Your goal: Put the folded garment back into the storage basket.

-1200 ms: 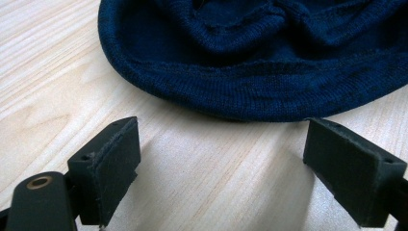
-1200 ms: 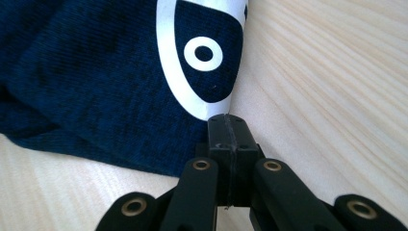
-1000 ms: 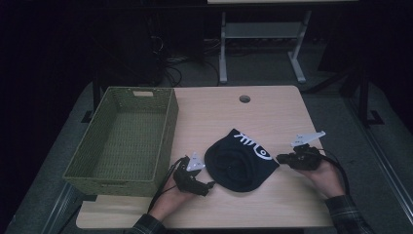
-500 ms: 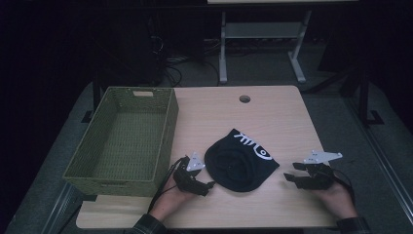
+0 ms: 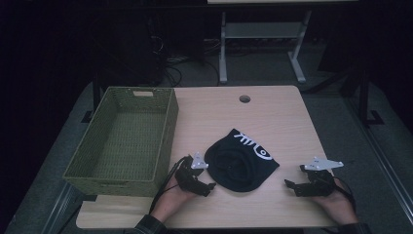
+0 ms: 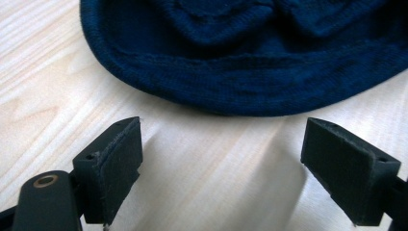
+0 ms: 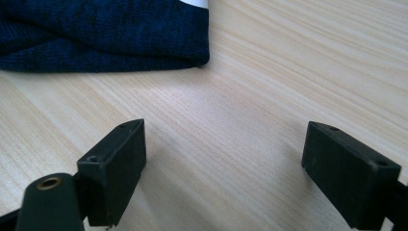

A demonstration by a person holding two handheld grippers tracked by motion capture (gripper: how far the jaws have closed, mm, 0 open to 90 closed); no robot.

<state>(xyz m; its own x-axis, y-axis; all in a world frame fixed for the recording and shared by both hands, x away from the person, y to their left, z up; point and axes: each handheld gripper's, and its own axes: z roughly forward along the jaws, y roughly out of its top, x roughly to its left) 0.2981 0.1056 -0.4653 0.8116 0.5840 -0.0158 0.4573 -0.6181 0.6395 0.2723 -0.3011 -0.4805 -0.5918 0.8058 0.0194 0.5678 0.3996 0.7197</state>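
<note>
A dark blue knit beanie (image 5: 241, 161) with a white design lies flat on the wooden table (image 5: 272, 122), near the front. My left gripper (image 5: 208, 186) rests open just left of the beanie's edge, its jaws wide apart over bare wood (image 6: 221, 159), with the beanie's hem (image 6: 250, 57) just ahead. My right gripper (image 5: 291, 187) sits to the right of the beanie, apart from it. Its jaws have just been opening and stand open with nothing between them (image 7: 223, 163). A corner of the beanie (image 7: 96, 33) lies ahead to its left.
A green woven basket (image 5: 168, 122) stands empty on the table's left side, close to the left hand. A round cable hole (image 5: 244, 99) sits near the far edge. Beyond the table are a metal stand (image 5: 263, 34) and dark floor.
The right gripper drew away from the beanie's right corner, moving right and toward the near edge, and its jaws opened. The left gripper and the beanie stayed put.
</note>
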